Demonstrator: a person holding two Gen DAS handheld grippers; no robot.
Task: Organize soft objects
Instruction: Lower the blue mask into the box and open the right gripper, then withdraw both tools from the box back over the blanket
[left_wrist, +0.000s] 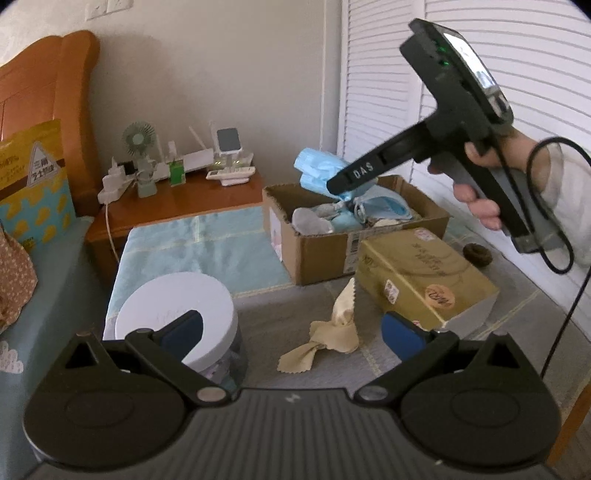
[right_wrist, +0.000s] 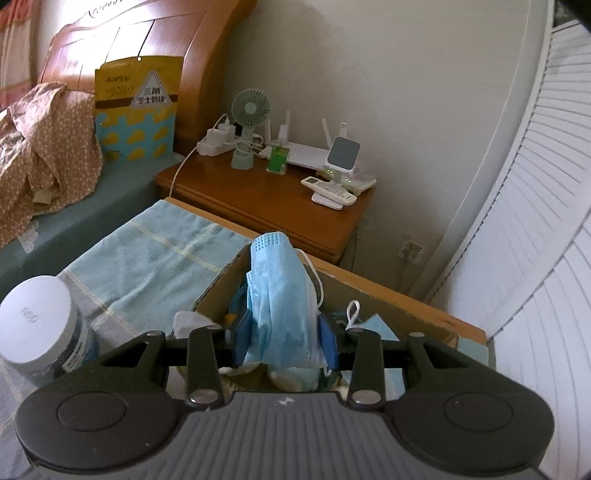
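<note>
My right gripper (right_wrist: 283, 341) is shut on a bundle of blue face masks (right_wrist: 280, 295) and holds it above the open cardboard box (right_wrist: 218, 284). In the left wrist view the right gripper (left_wrist: 338, 184) holds the masks (left_wrist: 317, 170) over the box (left_wrist: 325, 251), which contains more masks and soft items. My left gripper (left_wrist: 291, 330) is open and empty, low over the table. A crumpled yellow cloth (left_wrist: 332, 332) lies on the table between its fingers' line of sight.
A white-lidded jar (left_wrist: 177, 317) stands at left, also in the right wrist view (right_wrist: 37, 325). A gold box (left_wrist: 417, 277) lies right of the cloth. A small dark round object (left_wrist: 476, 253) sits behind it. A wooden nightstand (right_wrist: 266, 199) with electronics stands behind, beside louvered doors (left_wrist: 388, 92).
</note>
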